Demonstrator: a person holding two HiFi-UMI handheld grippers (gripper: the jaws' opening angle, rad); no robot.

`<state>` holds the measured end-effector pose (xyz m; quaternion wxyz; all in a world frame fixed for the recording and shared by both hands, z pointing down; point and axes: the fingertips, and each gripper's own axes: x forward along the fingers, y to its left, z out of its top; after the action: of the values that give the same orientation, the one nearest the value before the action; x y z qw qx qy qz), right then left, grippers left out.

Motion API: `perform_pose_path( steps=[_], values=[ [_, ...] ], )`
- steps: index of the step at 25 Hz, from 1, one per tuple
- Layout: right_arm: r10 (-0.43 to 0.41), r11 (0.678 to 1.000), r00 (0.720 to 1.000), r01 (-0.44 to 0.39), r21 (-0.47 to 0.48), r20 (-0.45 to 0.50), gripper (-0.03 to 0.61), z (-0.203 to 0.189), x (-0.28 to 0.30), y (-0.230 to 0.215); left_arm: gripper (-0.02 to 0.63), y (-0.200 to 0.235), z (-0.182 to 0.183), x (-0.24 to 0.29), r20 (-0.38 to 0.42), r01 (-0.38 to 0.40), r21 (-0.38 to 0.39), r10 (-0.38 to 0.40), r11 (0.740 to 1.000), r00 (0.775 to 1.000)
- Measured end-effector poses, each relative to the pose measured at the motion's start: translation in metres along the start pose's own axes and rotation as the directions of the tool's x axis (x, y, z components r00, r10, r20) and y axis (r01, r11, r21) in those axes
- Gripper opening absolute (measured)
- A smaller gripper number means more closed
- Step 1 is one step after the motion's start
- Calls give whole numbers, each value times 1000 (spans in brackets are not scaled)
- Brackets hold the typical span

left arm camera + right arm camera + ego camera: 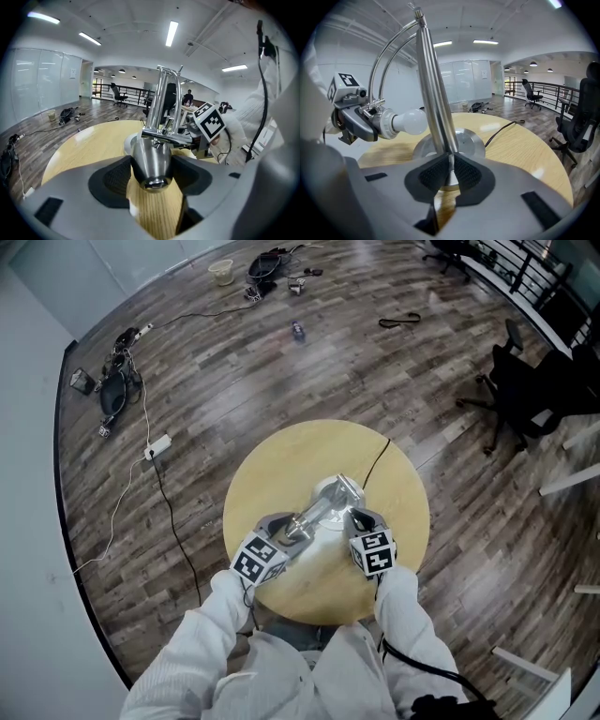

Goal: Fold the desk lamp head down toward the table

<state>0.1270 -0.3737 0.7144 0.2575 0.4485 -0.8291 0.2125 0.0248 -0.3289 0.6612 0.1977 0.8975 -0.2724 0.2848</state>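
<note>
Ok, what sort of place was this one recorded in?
Most likely an open-plan office or lab space: black office chairs stand near a railing, glass partition walls line one side, and cables lie loose on the wood-plank floor around the round table carrying the desk lamp.

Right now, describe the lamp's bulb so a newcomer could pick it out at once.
On the round wooden table stands a chrome desk lamp, its upright post gripped low by the right gripper. The left gripper clamps the conical lamp head; the bulb pokes sideways from it toward the post. It is the only frosted white, rounded part among shiny metal.
</note>
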Motion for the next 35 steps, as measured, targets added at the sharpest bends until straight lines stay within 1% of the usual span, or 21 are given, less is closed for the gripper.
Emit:
perform_pose_path(
  steps=[8,14,16,18,23,26,28,31,33,35],
  values=[
    [-2,1000,1000,2,-1,-1,43,-1,-1,-1,270,0,0,4,7,11,0,-11,1000,1000],
    [-11,1000,1000,11,-3,3,43,0,0,-1,270,0,1,4,35,4,-12,-3,1000,999],
    [-11,1000,1000,11,9,4,43,0,-1,-2,270,0,1,4,56,-2,-41,5,999,998],
    [-4,1000,1000,4,31,6,43,-1,-1,-3,270,0,-2,2,82,-16,-93,24,996,996],
    [-17,1000,1000,17,24,21,43,-1,-7,3,268,4,-27,-18,107,-74,-243,102,967,989],
    [-30,998,997,26,65,65,43,-3,-22,9,268,-1,-44,-41,112,-81,-290,118,954,987],
    [-25,997,997,19,79,73,43,-9,-33,18,266,-8,-51,-58,127,-81,-315,126,946,984],
    [-6,998,997,2,60,71,43,-21,-51,38,223,-24,-56,-80,160,-76,-360,142,930,977],
    [15,997,996,-21,69,84,43,-27,-65,56,177,-41,-56,-91,190,-64,-384,146,921,971],
    [47,995,994,-55,78,96,43,-33,-81,82,111,-61,-54,-99,212,-48,-394,141,918,967]
  ],
)
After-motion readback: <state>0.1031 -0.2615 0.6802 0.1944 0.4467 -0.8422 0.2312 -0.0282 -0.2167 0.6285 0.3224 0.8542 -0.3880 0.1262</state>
